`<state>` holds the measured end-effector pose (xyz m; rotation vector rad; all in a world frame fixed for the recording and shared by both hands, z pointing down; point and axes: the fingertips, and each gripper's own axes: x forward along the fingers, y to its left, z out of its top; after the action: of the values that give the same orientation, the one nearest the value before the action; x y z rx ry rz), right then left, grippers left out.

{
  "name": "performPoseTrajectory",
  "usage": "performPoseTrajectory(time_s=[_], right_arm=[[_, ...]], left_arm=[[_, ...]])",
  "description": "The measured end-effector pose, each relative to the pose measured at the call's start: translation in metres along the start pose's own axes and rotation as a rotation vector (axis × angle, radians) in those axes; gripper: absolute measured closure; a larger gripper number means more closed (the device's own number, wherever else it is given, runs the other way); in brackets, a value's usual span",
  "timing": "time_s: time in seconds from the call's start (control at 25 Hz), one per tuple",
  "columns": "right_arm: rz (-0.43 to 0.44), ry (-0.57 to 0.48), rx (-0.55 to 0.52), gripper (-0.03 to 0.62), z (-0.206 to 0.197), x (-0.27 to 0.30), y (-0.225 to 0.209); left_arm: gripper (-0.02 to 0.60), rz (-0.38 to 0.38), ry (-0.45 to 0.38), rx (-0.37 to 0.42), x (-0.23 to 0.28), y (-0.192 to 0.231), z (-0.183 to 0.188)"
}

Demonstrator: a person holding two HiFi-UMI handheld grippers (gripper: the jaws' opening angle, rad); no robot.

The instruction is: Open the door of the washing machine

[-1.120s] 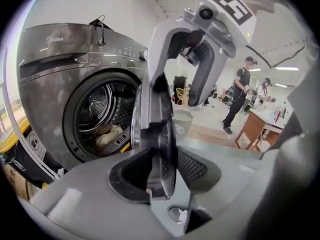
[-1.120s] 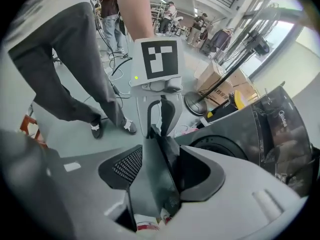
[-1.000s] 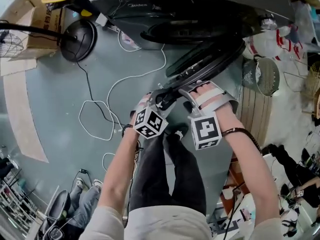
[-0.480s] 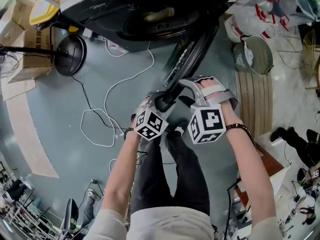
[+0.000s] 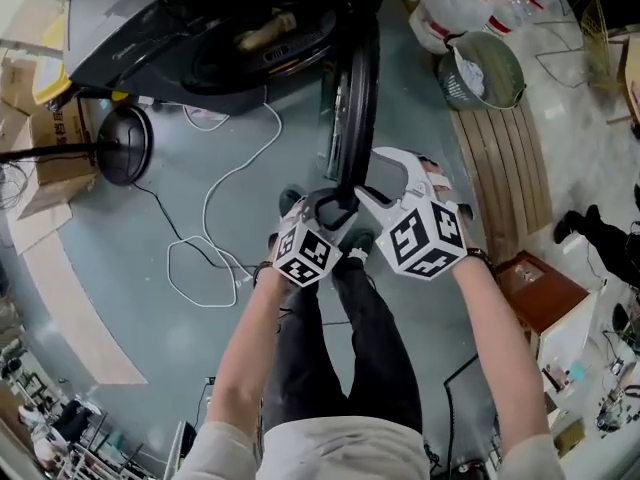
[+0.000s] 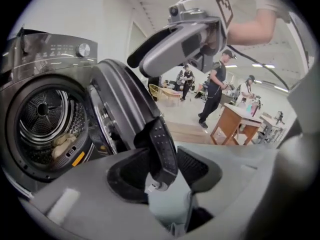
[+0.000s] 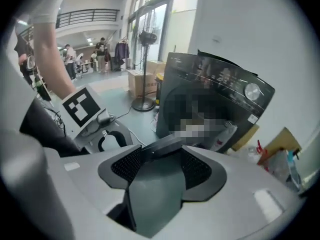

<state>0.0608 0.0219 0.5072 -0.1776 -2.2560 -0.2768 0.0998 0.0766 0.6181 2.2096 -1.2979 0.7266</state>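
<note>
— Where are we with the door (image 5: 355,98)?

— We judge the opening to be well along. The door stands swung out from the washing machine (image 5: 120,23), edge-on to us. The drum (image 6: 45,116) lies bare to the left of our left jaws, with some laundry (image 6: 62,144) in it.

— And our hold?

— Our left gripper (image 5: 333,211) has its jaws clamped on the door's free rim, and the dark rim piece sits right between them. Our right gripper (image 5: 368,190) is just beside it. The rim fills the gap between its jaws as well, so we read it as closed on the door too.

— What next?

— Probably only the last of the swing, if any is left. We'd carry both pairs of jaws along the door's arc, away from the machine that lies beyond them, without twisting against the hinge. Then we'd part the jaws and draw back clear of the rim.
</note>
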Motion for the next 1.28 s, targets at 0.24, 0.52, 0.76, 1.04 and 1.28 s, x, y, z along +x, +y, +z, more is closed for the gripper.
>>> performPoseTrajectory(time_s=[0.24,0.52,0.76,1.04,1.28], right_arm=[[-0.057,-0.027,0.327,0.375,-0.041,-0.022,-0.026],[-0.167,0.017,0.399,0.375,-0.063,-0.025,-0.038],[-0.267,0.020,0.520,0.376,-0.083,-0.032,-0.060],[-0.348,0.077,0.558,0.378,-0.111,-0.044,-0.075],[-0.426,0.080,0.657,0.378,-0.135,-0.056,-0.094]], left_arm=[[0.356,-0.085,-0.005,0.054,0.035,-0.035,0.031],[0.364,-0.214,0.009,0.113,0.072,-0.064,0.054],[0.367,-0.327,0.021,0.162,0.101,-0.090,0.064],[0.368,-0.457,0.028,0.214,0.120,-0.104,0.076],[0.368,-0.445,0.002,0.203,0.116,-0.070,0.090]])
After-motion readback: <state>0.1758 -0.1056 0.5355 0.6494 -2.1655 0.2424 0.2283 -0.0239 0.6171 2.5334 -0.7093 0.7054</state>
